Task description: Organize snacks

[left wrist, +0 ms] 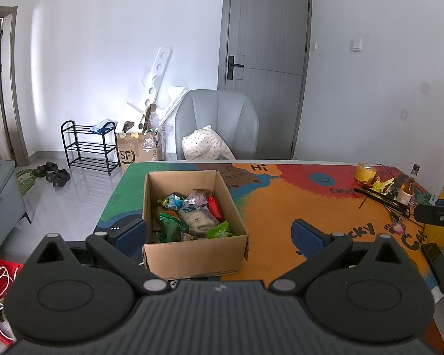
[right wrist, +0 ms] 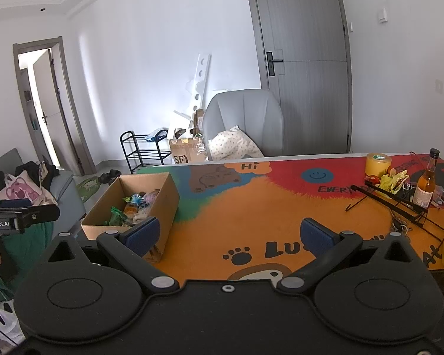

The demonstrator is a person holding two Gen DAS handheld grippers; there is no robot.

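Both the left gripper [left wrist: 219,233] and right gripper [right wrist: 231,233] have jaws spread, empty. Snack packets [left wrist: 189,216] crowd the cardboard box [left wrist: 192,254] on the tabletop [right wrist: 251,207], labels unreadable; its near-left corner is hidden.

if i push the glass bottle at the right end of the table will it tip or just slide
The glass bottle is tall and narrow and stands upright, so a push near its neck would probably tip it. A low push may slide it, but the black wire stand sits close beside it and could catch it. Being glass, it is likely heavy for its size and breakable.
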